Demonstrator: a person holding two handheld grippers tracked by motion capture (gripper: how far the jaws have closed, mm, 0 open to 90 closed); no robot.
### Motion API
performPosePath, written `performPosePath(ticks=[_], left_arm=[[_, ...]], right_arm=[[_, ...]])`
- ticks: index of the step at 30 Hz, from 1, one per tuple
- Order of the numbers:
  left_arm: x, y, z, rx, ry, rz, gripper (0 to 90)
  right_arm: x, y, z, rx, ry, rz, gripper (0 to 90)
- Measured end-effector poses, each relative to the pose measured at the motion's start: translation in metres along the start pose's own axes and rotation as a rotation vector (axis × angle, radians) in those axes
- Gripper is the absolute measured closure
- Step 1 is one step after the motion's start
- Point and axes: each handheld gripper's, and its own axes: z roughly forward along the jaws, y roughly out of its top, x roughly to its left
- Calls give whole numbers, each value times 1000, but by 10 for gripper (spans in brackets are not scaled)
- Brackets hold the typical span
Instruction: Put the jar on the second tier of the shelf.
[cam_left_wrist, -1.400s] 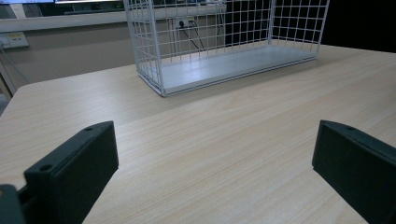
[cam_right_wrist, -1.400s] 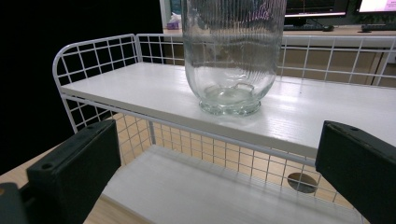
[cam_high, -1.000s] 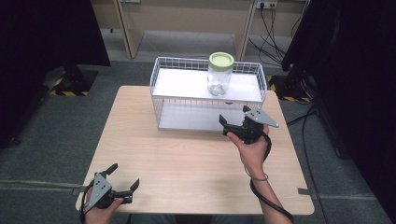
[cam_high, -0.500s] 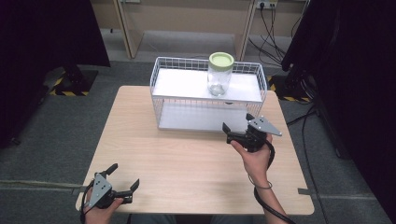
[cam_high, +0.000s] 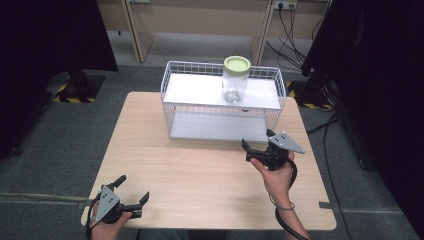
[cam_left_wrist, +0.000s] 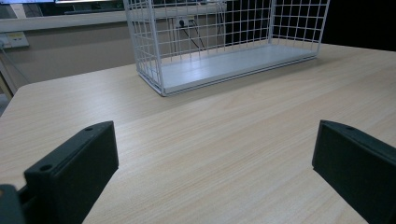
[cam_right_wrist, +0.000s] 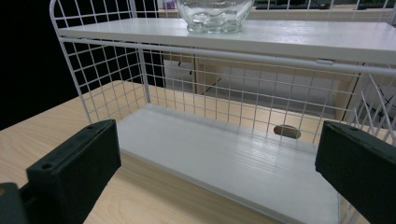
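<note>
The table (cam_high: 200, 185) carries a white wire rack (cam_high: 172, 95) with two shelves set toward its far edge, and a glass jar (cam_high: 235, 82) with a pale green lid (cam_high: 237, 64) stands upright on the rack's upper shelf, near the middle and a little to the right. Over the last second the right claw (cam_high: 256, 143) has drawn back from the rack's front toward the person's side and drifted somewhat to the right; it now hovers over the bare table just in front of the rack's right end, jaws spread wide with nothing between them. In the right gripper view the jar's base (cam_right_wrist: 215, 16) sits above on the upper shelf, well beyond the jaws, and the lower shelf (cam_right_wrist: 224, 158) lies empty ahead. The jar itself has not shifted in that time. That reads as a release already made and a retreat under way, so the placing of the jar on the rack looks finished or nearly so. The left claw (cam_high: 134, 190) rests at the near left corner of the table, jaws likewise spread and empty, well apart from the rack, and has stayed put throughout.
</note>
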Motion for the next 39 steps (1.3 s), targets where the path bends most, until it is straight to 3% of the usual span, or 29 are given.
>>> performPosePath(ticks=[39], left_arm=[[0, 0, 0, 4, 4, 4, 0]], right_arm=[[-24, -49, -37, 37, -61, 54, 5]])
